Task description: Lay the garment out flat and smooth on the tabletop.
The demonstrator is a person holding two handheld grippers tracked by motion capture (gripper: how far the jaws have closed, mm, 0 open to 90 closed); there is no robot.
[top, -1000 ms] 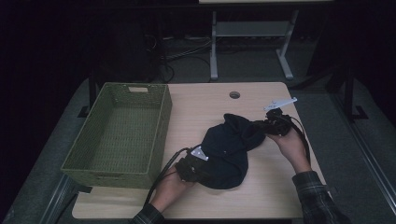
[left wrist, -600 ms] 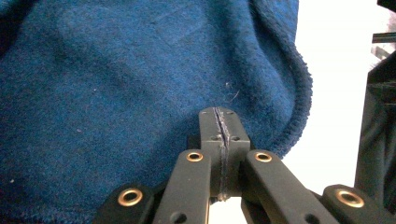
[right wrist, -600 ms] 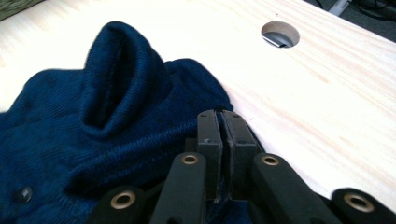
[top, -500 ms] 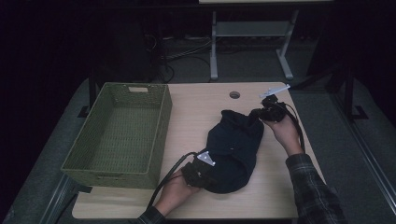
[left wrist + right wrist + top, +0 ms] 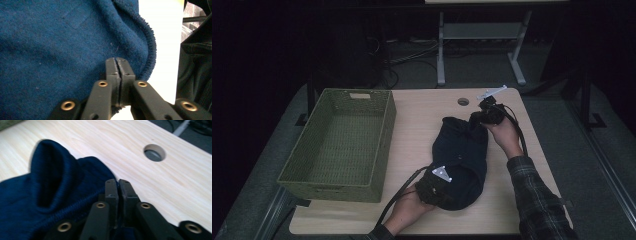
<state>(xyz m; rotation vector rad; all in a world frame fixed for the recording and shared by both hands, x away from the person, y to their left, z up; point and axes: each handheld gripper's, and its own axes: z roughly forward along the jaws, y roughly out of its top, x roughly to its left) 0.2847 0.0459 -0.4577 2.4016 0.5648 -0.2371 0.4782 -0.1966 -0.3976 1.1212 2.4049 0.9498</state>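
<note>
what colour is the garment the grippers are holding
Dark blue fleece garment; the left gripper view shows it best.

I'm seeing the high view dim, with only the table point(image 5: 427, 120) catching light and its surroundings falling to black. The 2 gripper views are running brighter: the tabletop point(image 5: 162, 37) is glaring white, and the dark blue garment point(image 5: 50, 182) is blurring softly.

A light wooden table point(image 5: 422, 120) carries everything. A round cable hole point(image 5: 463, 101) is cut near its far edge. On the left part stands a green woven basket point(image 5: 384, 131), rectangular, its long side running away from the person. To the right of it, well apart, a dark blue fleece garment point(image 5: 462, 150) lies bunched on the wood, stretching from the near edge toward the hole.
</note>
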